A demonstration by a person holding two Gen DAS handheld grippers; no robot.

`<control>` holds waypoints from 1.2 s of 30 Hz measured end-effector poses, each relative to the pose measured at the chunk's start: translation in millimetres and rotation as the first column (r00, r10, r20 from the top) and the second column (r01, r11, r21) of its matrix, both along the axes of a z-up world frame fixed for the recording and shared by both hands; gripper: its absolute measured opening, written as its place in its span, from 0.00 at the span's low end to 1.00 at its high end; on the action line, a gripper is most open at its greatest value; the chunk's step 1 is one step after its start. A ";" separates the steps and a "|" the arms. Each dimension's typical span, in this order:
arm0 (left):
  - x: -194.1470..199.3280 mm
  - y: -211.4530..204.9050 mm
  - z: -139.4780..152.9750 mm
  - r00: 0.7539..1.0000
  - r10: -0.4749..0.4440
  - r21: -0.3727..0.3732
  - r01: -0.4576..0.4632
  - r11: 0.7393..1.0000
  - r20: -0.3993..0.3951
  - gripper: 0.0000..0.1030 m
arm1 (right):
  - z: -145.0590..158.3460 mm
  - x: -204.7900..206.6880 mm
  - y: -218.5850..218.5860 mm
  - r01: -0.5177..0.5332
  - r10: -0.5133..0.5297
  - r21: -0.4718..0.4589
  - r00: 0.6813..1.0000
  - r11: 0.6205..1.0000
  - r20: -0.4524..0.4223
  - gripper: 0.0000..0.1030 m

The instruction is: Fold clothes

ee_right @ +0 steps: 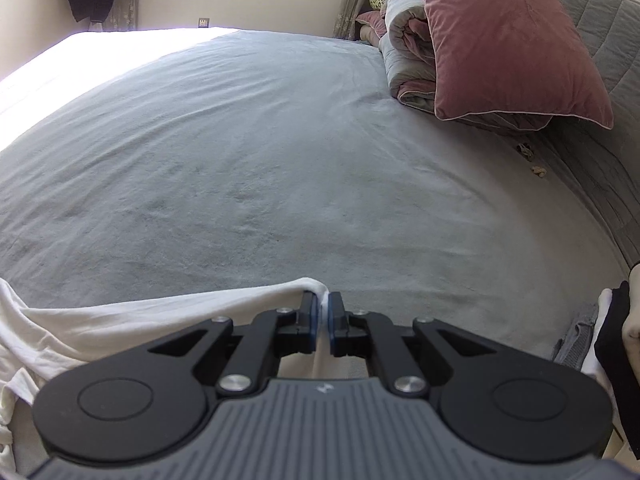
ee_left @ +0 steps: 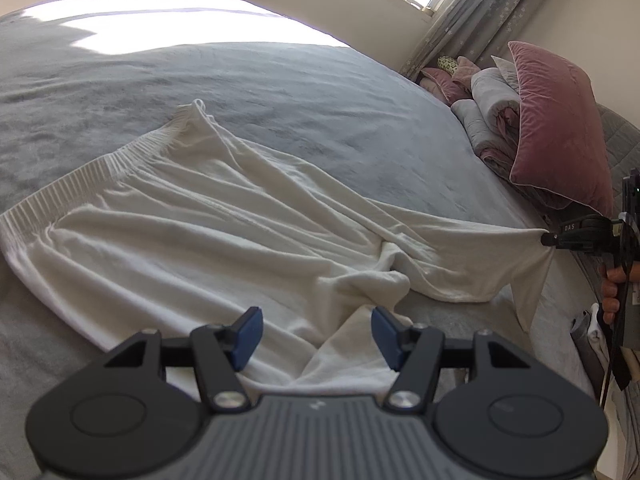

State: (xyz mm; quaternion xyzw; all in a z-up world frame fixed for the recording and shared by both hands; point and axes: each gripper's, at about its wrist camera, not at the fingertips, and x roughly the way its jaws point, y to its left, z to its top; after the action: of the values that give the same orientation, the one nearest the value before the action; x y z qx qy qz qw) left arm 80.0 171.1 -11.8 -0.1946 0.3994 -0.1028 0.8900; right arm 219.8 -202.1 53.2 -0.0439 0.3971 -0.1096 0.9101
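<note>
The white garment (ee_left: 224, 216) runs under the left gripper (ee_left: 317, 334) at the lower edge of the left wrist view, so its near end is hidden by the gripper's black body. In the right wrist view only a strip of the garment (ee_right: 120, 320) shows, cut off at the left frame edge. Whether it is trousers or a skirt is hard to tell: a ribbed elastic waistband (ee_left: 80, 184) closes its far left end, and the rest falls in long soft creases.

It lies spread on the grey bedspread (ee_left: 300, 92), a napped, faintly wrinkled cloth, with the waistband away from the pink velvet pillow (ee_left: 560, 132) and one corner drawn out toward it. That corner is pinched tight in the right gripper (ee_right: 324, 312), whose blue pads (ee_right: 316, 320) are pressed together with a thin fold of white cloth between them (the same gripper (ee_left: 554, 238) shows small at the right edge of the left view, with the cloth pulled into a taut point). The left gripper stands released, its blue pads (ee_left: 250, 338) wide apart above a bunched fold of the garment, holding nothing.

Behind the pillow, rolled grey-and-pink quilts (ee_left: 492, 120) are stacked against a quilted grey headboard (ee_right: 596, 40). The bedspread's far side is washed out by sunlight.
</note>
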 end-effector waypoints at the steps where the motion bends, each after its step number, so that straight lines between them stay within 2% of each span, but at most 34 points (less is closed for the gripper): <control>1: 0.9 -0.8 -0.2 1.000 -0.001 0.002 0.001 1.000 -0.002 0.59 | -2.0 0.8 0.8 0.000 0.000 0.002 1.000 1.000 -0.001 0.07; 2: 1.9 -1.2 -0.7 1.000 -0.001 0.005 0.001 1.000 -0.010 0.59 | -4.1 1.6 1.6 0.001 -0.001 0.004 1.000 1.000 -0.003 0.07; 4: 3.4 -1.1 -1.7 1.000 0.003 0.010 -0.003 1.000 -0.027 0.59 | -6.1 -1.3 1.0 0.007 -0.007 0.014 1.000 1.000 -0.001 0.16; 6: 3.4 -0.4 -1.9 0.999 0.006 0.008 -0.006 1.000 -0.033 0.59 | -6.9 -6.7 1.4 0.008 -0.008 0.022 1.000 1.000 -0.009 0.20; 8: 2.3 0.0 -1.3 0.999 0.003 0.005 -0.003 1.000 -0.033 0.59 | -7.2 -14.2 1.1 0.006 -0.005 0.041 1.000 0.999 -0.024 0.34; 9: 1.4 -0.2 -0.9 1.000 0.000 0.005 0.000 1.000 -0.031 0.59 | -6.8 -18.3 1.6 0.002 -0.001 0.049 1.000 0.999 -0.023 0.45; 18: -6.7 4.1 -1.1 0.999 0.001 -0.011 -0.001 1.000 -0.042 0.58 | -12.4 -72.2 31.3 -0.103 0.117 0.157 0.989 0.982 -0.087 0.46; 24: -12.0 3.5 -2.9 0.998 -0.036 -0.031 0.034 0.999 -0.047 0.48 | -23.9 -98.6 64.7 -0.191 0.223 0.231 0.967 0.954 -0.124 0.46; 28: -15.2 1.9 -4.9 0.997 -0.058 -0.036 0.057 0.998 -0.048 0.48 | -33.4 -110.1 89.9 -0.257 0.297 0.244 0.943 0.935 -0.147 0.46; 36: -20.2 2.0 -4.4 0.995 -0.089 -0.043 0.087 0.995 -0.048 0.48 | -52.8 -109.2 118.3 -0.315 0.351 0.199 0.918 0.928 -0.185 0.46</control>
State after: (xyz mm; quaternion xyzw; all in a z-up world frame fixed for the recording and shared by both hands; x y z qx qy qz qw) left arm 59.8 173.1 -16.2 -0.1975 0.4272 -0.1453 0.8703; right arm 110.6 -83.8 0.3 -0.0470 0.4886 0.0860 0.8670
